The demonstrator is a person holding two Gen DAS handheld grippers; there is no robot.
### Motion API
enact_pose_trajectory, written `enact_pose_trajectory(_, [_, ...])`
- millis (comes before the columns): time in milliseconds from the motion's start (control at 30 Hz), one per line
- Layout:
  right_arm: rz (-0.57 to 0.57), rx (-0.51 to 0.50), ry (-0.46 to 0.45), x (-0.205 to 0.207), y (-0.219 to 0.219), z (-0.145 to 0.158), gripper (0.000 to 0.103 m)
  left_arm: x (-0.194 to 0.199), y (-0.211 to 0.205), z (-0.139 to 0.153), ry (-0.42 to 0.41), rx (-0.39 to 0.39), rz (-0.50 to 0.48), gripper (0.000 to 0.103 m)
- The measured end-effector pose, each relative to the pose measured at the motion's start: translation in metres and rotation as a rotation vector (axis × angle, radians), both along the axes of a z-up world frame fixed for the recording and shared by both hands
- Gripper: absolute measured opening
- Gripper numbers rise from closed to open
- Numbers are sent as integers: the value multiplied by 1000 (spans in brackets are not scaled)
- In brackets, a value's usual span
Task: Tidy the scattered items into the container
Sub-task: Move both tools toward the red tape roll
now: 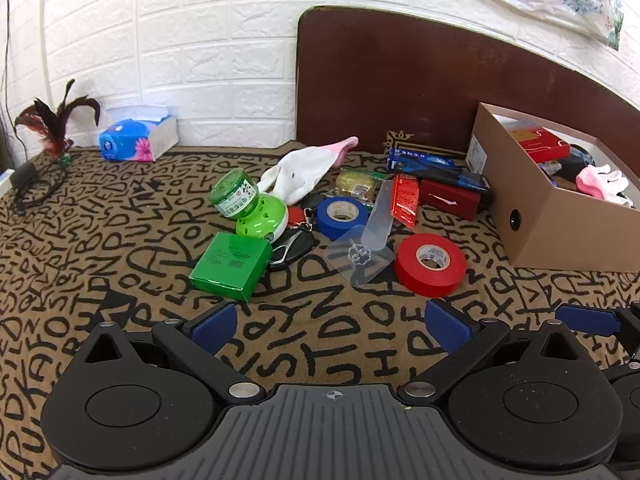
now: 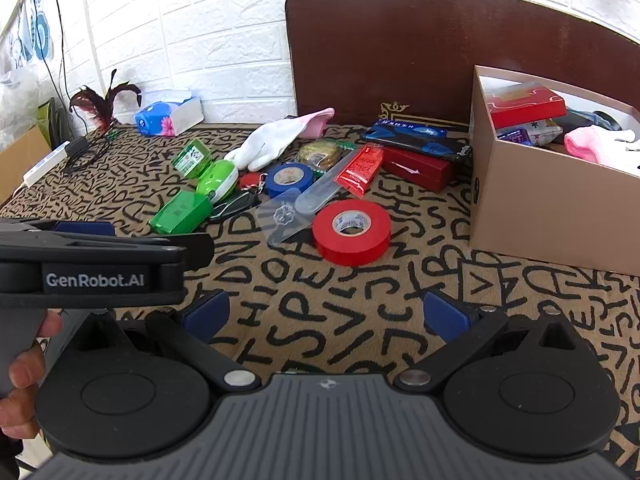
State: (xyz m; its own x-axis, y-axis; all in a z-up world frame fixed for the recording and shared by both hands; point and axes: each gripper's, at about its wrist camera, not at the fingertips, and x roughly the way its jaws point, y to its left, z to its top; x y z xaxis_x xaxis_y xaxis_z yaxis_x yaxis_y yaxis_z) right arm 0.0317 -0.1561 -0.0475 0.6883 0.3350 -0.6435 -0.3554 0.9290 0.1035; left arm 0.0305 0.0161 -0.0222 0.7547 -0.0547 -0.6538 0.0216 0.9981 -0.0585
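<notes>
The box (image 2: 548,200) at the right already holds a few things, but red tape (image 2: 352,232), blue tape (image 2: 289,178), a glove (image 2: 272,144) and more lie beside it, with both grippers' fingers (image 1: 214,326) wide and empty

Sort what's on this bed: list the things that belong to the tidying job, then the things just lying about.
Job:
cardboard box container
red tape roll
blue tape roll
green square box
white and pink glove
black car key fob
dark red flat case

Lying about:
blue tissue box
dark red feather toy
black charger and cable
</notes>
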Motion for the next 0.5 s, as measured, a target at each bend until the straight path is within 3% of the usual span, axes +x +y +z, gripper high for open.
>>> enact_pose_trajectory(200, [-28, 2, -51, 12, -4, 0, 102, 13, -4, -1, 6, -21, -33, 103])
enact_pose_trajectory(367, [-68, 10, -70, 29, -10, -5, 95, 32, -9, -4, 21, -68, -75, 102])
enact_pose_trajectory(500, [-118, 10, -71, 45, -17, -12, 87, 53, -12, -9, 39, -98, -97, 92])
